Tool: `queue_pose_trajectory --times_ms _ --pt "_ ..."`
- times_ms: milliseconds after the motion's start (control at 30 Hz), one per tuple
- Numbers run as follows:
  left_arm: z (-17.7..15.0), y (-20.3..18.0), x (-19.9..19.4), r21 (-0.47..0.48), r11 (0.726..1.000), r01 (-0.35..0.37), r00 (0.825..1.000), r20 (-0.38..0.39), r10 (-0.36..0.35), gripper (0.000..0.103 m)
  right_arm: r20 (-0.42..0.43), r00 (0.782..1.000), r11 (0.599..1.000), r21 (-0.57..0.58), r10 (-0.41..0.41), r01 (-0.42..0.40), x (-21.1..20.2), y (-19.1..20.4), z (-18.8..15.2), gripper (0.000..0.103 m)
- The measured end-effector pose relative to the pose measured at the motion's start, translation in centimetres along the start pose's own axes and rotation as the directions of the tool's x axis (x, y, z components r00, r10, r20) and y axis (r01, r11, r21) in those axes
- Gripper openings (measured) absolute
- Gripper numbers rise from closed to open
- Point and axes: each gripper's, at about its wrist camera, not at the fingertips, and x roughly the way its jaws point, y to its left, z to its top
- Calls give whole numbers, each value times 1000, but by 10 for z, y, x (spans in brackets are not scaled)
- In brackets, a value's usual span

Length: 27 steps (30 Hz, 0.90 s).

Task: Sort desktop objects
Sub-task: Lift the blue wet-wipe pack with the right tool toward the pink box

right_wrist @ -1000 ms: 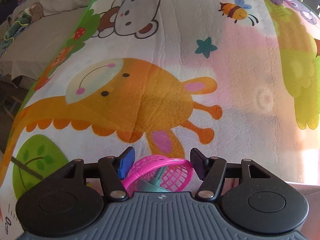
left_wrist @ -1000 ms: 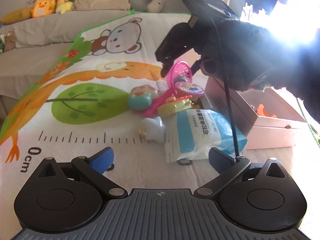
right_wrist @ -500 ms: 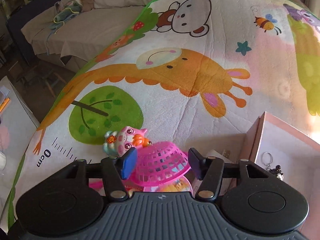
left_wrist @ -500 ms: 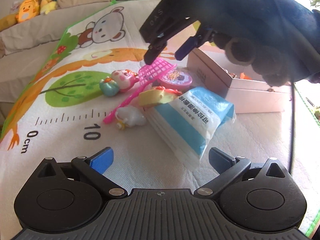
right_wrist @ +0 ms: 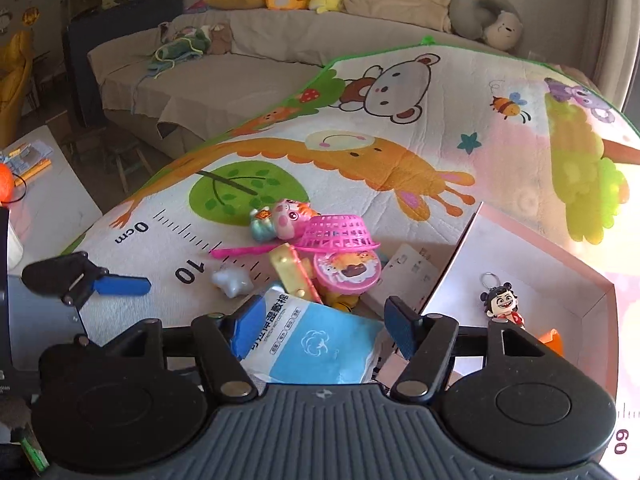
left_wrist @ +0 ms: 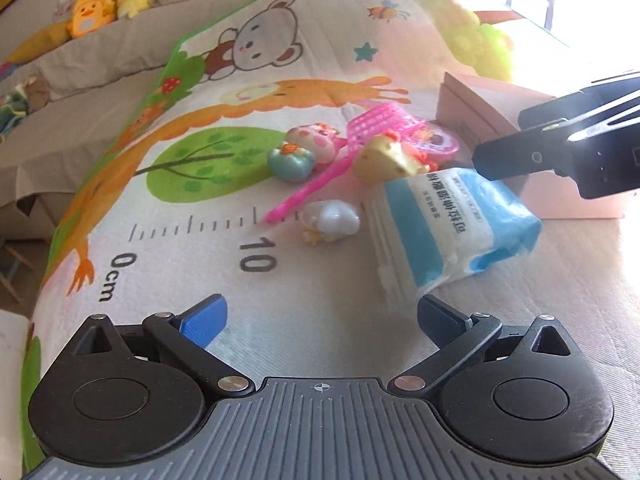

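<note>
Pink scoop [left_wrist: 360,136] lies aslant — handle toward the ruler print [left_wrist: 192,228]

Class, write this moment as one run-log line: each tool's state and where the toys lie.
left tool: open, empty | right tool: open, above wipes pack | pink scoop: on toy pile | keychain figure: in pink box

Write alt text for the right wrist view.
The open right gripper hovers over a blue-and-white wipes pack beside a toy pile: pink net scoop, pink round case, pig figurine. To its right, a pink box holds a keychain doll; the left gripper's blue finger shows at left.
</note>
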Motion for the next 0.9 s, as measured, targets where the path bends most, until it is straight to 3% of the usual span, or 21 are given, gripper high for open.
queue_pose_trajectory --times_ms 67,133,200,367,500,567,633,667,767,900 --pt "1 5 -2 -13 1000 -21 1000 -6 21 103 1 1000 1000 7 2 -2 10 2 4 65" --pt "2 8 -5 -15 999 -34 999 -4 34 103 -15 1000 998 61 13 -12 29 -3 10 51" --pt "3 9 -10 -7 999 -47 999 2 47 103 -51 999 992 127 16 -9 45 -12 12 49" --pt "1 16 -13 -3 998 -69 998 1 69 103 -96 987 965 243 130 -103 38 -24 -12 49" --pt "1 20 -10 -22 998 -63 998 1 63 103 -140 947 907 358 288 -223 9 -29 -47 49" --pt "0 22 -9 -24 998 -62 998 -2 62 103 -133 952 917 332 277 -220 -8 -22 -61 58" --pt "0 24 -8 -26 997 -67 998 -4 67 103 -98 972 941 288 212 -176 -24 -14 -67 85" --pt "1 25 -7 -30 997 -73 997 -5 73 103 -74 978 944 285 196 -167 -29 -9 -69 89" --pt "4 31 -8 -50 994 -95 995 -2 95 103 -29 970 924 313 242 -221 -28 7 -69 93" --pt "10 37 -11 -69 989 -127 992 9 128 103 -49 962 907 349 269 -236 1 32 -71 95"
